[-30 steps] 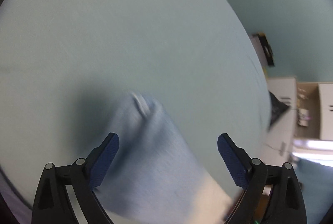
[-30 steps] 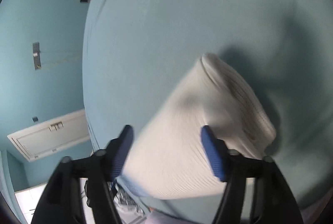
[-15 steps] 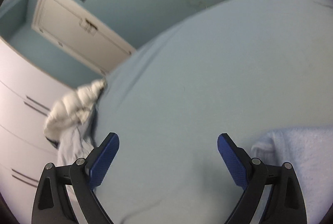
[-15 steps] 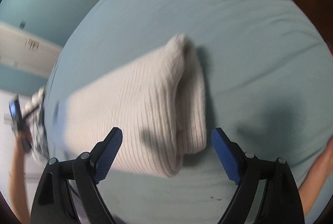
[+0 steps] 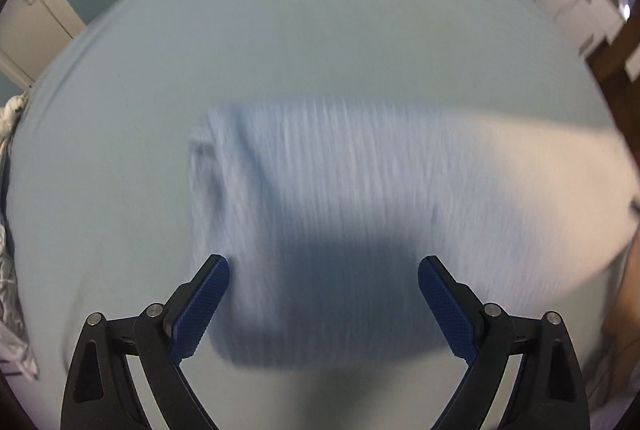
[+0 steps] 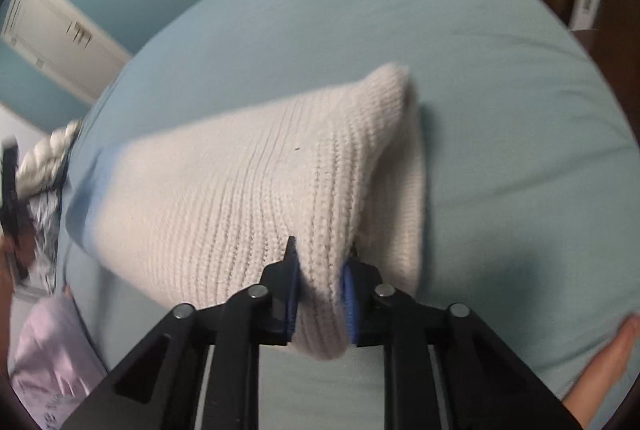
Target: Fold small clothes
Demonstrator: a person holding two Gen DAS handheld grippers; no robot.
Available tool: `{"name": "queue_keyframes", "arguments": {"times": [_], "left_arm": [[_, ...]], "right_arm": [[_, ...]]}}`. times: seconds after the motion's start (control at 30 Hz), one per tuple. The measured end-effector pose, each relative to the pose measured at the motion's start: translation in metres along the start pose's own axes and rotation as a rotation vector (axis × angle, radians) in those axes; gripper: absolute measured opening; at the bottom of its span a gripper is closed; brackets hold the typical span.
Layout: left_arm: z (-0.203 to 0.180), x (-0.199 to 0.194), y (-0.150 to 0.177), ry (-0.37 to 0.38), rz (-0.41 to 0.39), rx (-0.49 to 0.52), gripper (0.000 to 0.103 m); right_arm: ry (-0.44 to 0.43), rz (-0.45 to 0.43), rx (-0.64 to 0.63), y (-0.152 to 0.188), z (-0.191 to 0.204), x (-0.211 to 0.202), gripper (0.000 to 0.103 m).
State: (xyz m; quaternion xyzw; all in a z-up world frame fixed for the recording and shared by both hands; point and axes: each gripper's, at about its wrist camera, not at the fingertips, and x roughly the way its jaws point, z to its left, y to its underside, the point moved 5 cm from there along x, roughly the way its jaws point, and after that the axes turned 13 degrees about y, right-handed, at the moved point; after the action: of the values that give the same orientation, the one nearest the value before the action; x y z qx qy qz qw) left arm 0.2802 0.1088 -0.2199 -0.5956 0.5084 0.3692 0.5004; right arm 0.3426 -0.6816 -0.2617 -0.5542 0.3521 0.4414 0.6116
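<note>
One cream ribbed knit garment (image 6: 256, 186), folded | right fingers (image 6: 349, 290) just closed, clamping it | left fingers (image 5: 208, 298) apart

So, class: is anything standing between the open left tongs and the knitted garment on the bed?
Nothing visible. The left tongs hang open directly over the knitted garment, with only air between.

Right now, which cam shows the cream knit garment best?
Right wrist view: the cream knit garment is sharp, ribs visible, with the right gripper shut on its near fold. Left wrist view shows it motion-blurred and shadowed beneath the open left gripper.
</note>
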Motion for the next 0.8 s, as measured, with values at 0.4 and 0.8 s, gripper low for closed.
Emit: {"name": "queue_keyframes", "arguments": {"times": [0.4,0.8], "left_arm": [[0.062,0.007,0.028,0.044,-0.115,-0.116,0.097],[0.021,0.043,-0.010,0.039,-0.142,0.070,0.102]], "right_arm": [[0.129,0.092,0.229,0.007,-0.038,0.008,0.063],[0.226,-0.095,-0.067,-0.041,0.065,0.001,0.078]]}}
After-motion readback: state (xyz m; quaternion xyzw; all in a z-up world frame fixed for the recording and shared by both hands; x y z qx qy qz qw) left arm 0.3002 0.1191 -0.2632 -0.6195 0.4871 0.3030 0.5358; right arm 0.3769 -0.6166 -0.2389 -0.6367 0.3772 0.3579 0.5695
